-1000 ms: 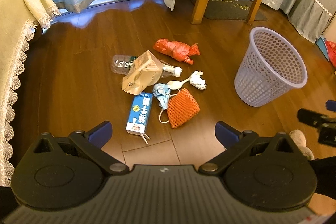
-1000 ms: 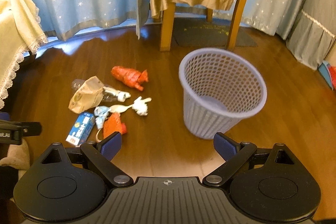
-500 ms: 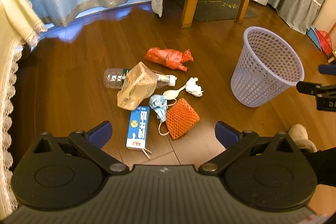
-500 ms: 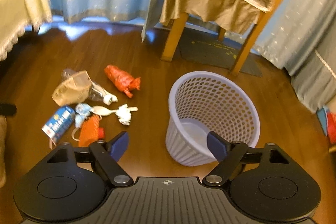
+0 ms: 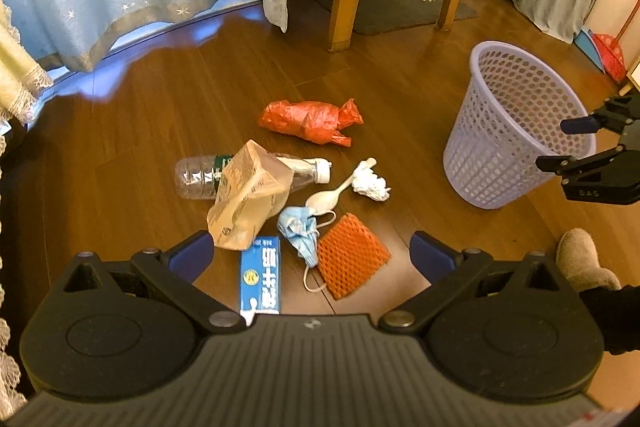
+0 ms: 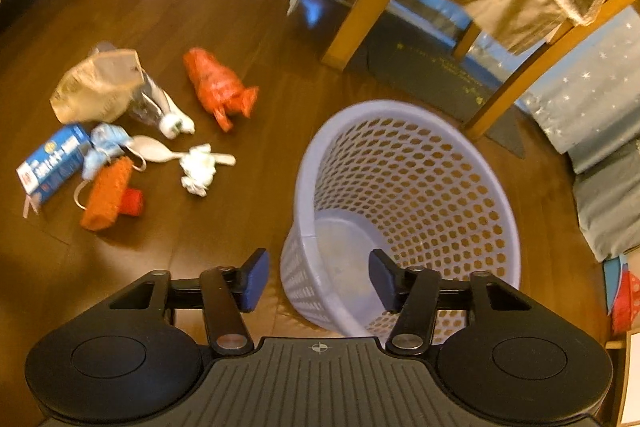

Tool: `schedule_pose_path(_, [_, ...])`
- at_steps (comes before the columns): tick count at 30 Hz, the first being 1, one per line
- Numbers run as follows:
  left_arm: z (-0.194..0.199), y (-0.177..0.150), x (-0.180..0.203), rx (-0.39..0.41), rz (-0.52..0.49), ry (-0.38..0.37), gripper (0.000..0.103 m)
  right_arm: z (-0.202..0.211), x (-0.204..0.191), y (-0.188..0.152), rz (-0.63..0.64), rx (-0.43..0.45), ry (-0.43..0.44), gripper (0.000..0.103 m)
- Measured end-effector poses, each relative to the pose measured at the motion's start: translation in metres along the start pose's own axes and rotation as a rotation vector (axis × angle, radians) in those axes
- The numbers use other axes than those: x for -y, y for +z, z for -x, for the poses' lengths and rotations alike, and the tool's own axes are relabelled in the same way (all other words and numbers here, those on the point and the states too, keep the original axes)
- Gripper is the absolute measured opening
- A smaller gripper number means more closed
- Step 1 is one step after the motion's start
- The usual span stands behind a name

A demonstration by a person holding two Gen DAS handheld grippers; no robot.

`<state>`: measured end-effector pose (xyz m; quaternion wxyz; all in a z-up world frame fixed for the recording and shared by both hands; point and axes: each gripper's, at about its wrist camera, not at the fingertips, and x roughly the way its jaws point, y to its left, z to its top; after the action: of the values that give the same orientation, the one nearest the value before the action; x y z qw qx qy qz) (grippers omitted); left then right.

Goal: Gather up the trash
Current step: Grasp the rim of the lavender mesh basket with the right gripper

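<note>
The trash lies in one loose cluster on the wooden floor [image 5: 168,115], with bare boards all round it. In the left wrist view the left gripper [image 5: 310,255] has its jaws wide apart with nothing pressed between them; the blue carton [image 5: 261,273] and the orange net [image 5: 352,259] show between the fingers, on the floor below. From the carton, the brown paper bag [image 5: 248,195] is at 12 o'clock, lying over the clear bottle [image 5: 196,177]; the blue face mask [image 5: 300,227] is at 2 o'clock, touching the net. The white spoon [image 5: 328,197] and crumpled tissue [image 5: 370,181] lie just beyond, and the red plastic bag [image 5: 312,121] sits apart at 12 o'clock of the cluster.

The lavender basket [image 5: 516,131] stands well apart at 3 o'clock of the cluster, open floor between them. The right gripper [image 6: 318,281] straddles the near rim of the basket [image 6: 304,187]; its jaws have just been closing and now stand about half apart, the rim wall between them, the pads not seen pressing on it. Chair legs [image 5: 340,15] and a dark mat [image 5: 400,3] bound the far edge; a curtain hem [image 5: 160,23] bounds the 10 o'clock side. A slippered foot [image 5: 580,263] is at the right edge.
</note>
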<state>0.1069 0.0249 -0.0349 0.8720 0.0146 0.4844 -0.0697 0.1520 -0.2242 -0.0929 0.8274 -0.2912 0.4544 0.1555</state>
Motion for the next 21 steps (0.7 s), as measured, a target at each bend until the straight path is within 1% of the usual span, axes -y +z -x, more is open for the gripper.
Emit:
schedule_pose_path(2, [-0.006,0.001,-0.002,-0.008,0.003,0.000,0.102,-0.013,0.003,0.001,-0.001,-0.022,-0.001,0.043])
schedule_pose_path(8, [-0.016,0.000,0.003,-0.041,0.009,-0.034,0.102,-0.032,-0.002,0.003,0.036,-0.050,-0.001,0.037])
schedule_pose_path(11, [-0.018,0.001,0.006,-0.039,0.009,-0.046,0.102,-0.036,-0.006,0.004,0.052,-0.050,-0.006,0.035])
schedule_pose_path(15, [-0.018,-0.002,0.006,-0.029,-0.004,-0.036,0.102,-0.037,-0.013,0.001,0.087,-0.035,-0.030,0.033])
schedule_pose_path(18, [-0.022,-0.003,0.005,-0.052,0.011,-0.038,0.102,-0.041,-0.013,-0.002,0.084,-0.043,-0.038,0.028])
schedule_pose_path(20, [-0.022,-0.003,0.005,-0.055,0.020,-0.043,0.102,-0.042,-0.012,-0.002,0.076,-0.048,-0.040,0.020])
schedule_pose_path(21, [-0.022,-0.002,0.005,-0.052,0.017,-0.042,0.102,-0.042,-0.011,-0.002,0.072,-0.049,-0.042,0.020])
